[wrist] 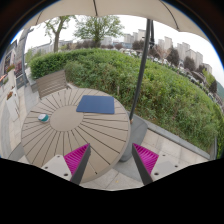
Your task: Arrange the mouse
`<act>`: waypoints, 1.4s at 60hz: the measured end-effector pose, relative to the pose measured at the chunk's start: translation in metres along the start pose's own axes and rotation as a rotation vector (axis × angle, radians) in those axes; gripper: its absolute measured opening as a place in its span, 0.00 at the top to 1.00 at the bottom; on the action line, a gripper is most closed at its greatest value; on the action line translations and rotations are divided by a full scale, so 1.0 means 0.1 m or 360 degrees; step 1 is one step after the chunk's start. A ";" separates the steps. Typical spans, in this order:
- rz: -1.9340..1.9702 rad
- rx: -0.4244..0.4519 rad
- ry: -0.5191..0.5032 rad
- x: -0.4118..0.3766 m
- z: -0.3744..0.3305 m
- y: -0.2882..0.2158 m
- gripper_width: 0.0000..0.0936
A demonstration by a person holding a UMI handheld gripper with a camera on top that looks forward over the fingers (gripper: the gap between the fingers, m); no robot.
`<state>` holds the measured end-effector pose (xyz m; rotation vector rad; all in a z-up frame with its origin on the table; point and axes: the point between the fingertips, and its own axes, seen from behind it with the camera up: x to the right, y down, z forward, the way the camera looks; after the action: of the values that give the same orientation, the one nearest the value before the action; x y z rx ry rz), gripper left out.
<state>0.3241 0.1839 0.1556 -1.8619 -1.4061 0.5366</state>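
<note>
- We see the gripper (110, 158) with its fingers spread wide, magenta pads (76, 157) facing inward, and nothing held between them.
- Beyond the fingers lies a round slatted wooden table (70, 130).
- On it a dark blue mouse mat (96, 104) lies flat, near the far side.
- A small bluish object (43, 117), possibly the mouse, sits apart from the mat, to its left.
- A hedge (150, 80) rises behind the table.
</note>
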 end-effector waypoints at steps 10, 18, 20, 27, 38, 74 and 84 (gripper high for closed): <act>-0.0072 0.0008 -0.0094 -0.48 0.02 -0.13 0.09; -0.0124 0.0025 -0.0197 -1.14 0.05 -0.18 0.08; -0.0149 0.0027 -0.0226 -1.35 0.06 -0.18 0.08; -0.0241 0.0038 -0.0323 -2.11 0.13 -0.12 0.09; -0.0285 0.0130 -0.0411 -3.09 0.29 -0.15 0.09; -0.0226 0.0216 -0.0449 -4.18 2.04 -0.31 0.09; -0.0271 0.0205 -0.0449 -4.27 2.41 -0.44 0.09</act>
<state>-0.0073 -0.1406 -0.0079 -1.5925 -1.6537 0.8074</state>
